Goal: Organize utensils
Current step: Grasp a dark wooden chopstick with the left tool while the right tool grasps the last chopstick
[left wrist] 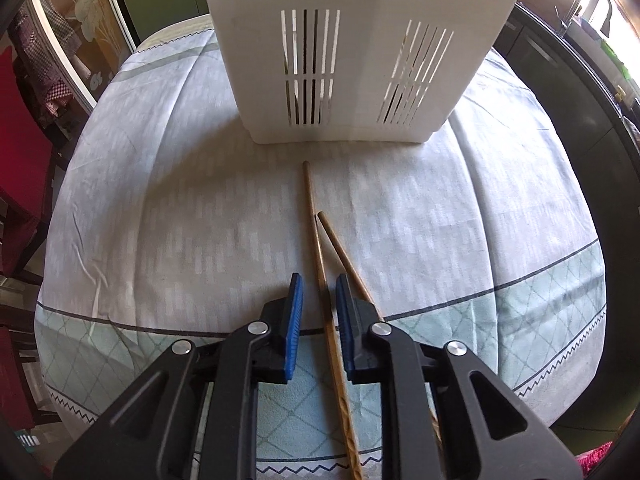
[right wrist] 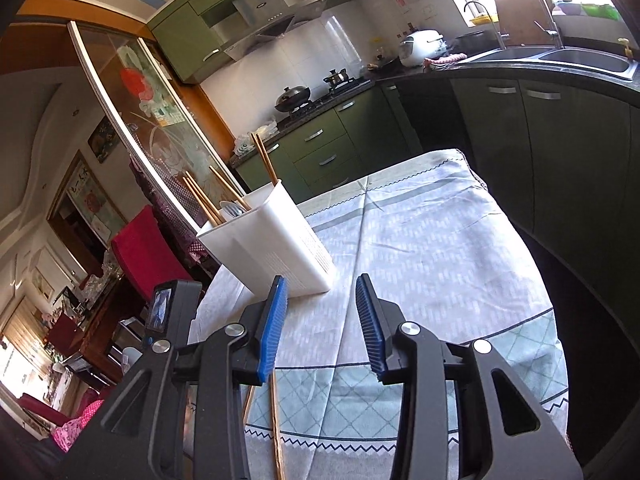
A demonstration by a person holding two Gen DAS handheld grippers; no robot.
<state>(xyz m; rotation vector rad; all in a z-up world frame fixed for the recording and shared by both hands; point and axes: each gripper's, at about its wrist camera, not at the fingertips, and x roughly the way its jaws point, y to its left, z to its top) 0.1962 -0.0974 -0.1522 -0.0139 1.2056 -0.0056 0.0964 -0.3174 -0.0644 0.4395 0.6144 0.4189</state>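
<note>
Left gripper (left wrist: 319, 294) straddling one chopstick (left wrist: 320, 264), pads probably not pressing yet; white holder (left wrist: 360, 60) at 12 o'clock. Right gripper (right wrist: 321, 302) open, empty, over desk (right wrist: 420, 248).

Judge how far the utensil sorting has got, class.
Done: several wooden chopsticks stand in the white slotted plastic holder. In hand: the left gripper straddles one long wooden chopstick, not yet gripped. Left: that one and the shorter-looking chopstick beside it, both on the tablecloth.

The white holder's (left wrist: 360, 60) top and both chopsticks' (left wrist: 320, 248) near ends are cut off.
</note>
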